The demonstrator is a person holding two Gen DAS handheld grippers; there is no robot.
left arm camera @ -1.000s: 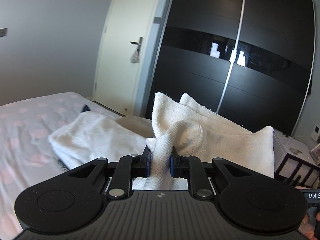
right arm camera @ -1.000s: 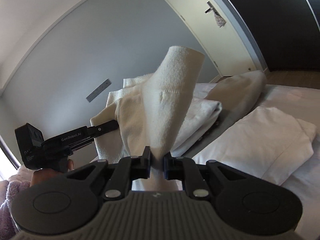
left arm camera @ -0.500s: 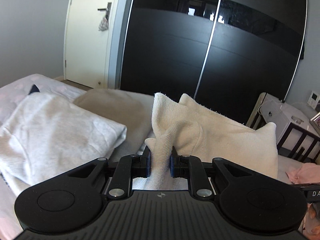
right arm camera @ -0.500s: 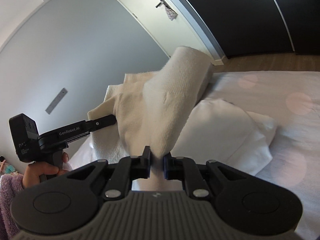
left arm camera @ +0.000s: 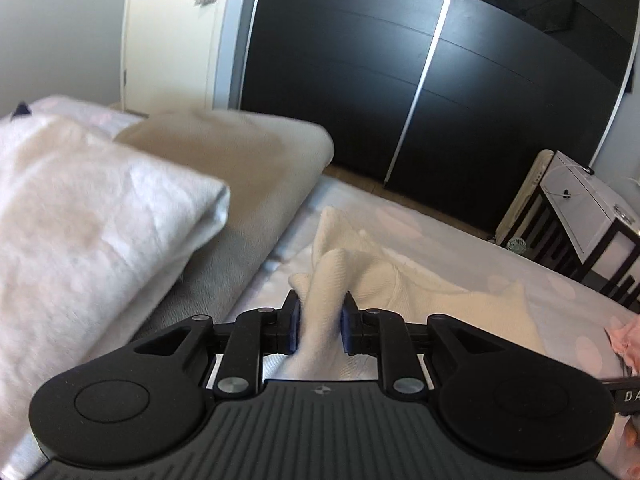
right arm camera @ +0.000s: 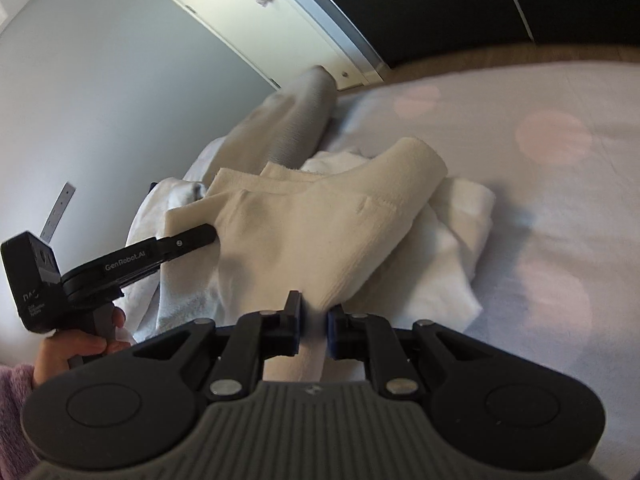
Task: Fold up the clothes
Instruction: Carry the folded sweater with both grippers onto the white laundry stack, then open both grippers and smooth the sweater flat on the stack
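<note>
Currently, at far left a folded white garment lies on the bed over a beige one. Right of these, the left gripper is clamped on one bunched corner of the cream garment, though its jaws are opening with cloth between them. The cream garment runs rightward, low over the bed, to the right gripper, clamped on the opposite corner. Judgement: both hands stand equally at it; the fold lies ahead of both.
</note>
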